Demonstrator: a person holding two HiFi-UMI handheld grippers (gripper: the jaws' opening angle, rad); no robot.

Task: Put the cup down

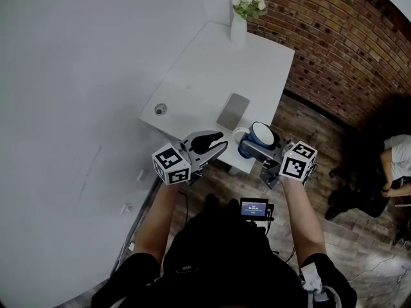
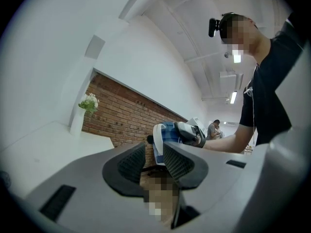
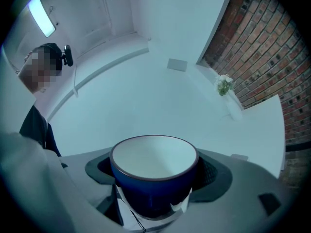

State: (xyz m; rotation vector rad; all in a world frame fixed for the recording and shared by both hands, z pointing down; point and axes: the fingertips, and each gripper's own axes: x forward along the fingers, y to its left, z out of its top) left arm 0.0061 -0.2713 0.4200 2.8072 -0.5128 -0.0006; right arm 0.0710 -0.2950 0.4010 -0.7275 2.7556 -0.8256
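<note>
Between the right gripper's (image 3: 156, 173) jaws: the blue cup (image 3: 151, 191), clamped by its sides.
Carry step, I judge; next, lower it onto the white counter (image 1: 212, 76) and release. The left gripper's (image 2: 154, 162) jaws stand slightly apart, empty.

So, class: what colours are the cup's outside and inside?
The cup is dark blue outside, white inside; the right gripper view shows it best.
</note>
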